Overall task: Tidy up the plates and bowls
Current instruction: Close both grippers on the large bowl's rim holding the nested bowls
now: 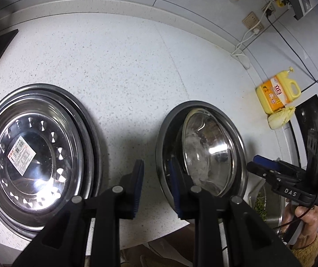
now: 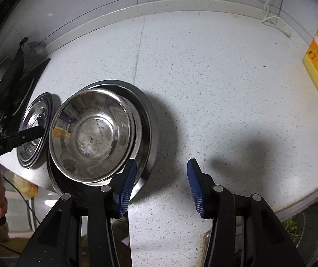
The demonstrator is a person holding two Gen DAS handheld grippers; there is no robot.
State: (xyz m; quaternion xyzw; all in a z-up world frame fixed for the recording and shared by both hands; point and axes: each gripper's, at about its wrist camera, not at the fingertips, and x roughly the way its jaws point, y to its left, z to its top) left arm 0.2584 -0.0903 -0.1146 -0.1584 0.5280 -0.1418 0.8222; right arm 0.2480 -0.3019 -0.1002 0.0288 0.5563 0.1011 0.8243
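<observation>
On the speckled tabletop [image 2: 203, 89], a steel bowl [image 2: 92, 133] sits inside a wider bowl [image 2: 144, 122], beside stacked plates [image 1: 36, 155]. The left hand-held gripper [image 1: 156, 191] stands narrowly parted, empty; the right hand-held gripper [image 2: 161, 187] gapes wider, empty.

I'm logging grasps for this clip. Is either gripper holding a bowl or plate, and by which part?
Neither. The left gripper and right gripper both stand open over the counter, gripping nothing.

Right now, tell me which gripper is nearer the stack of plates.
Left. The left gripper hangs just beside the stack of plates; the right gripper sits beyond the bowls.
</observation>
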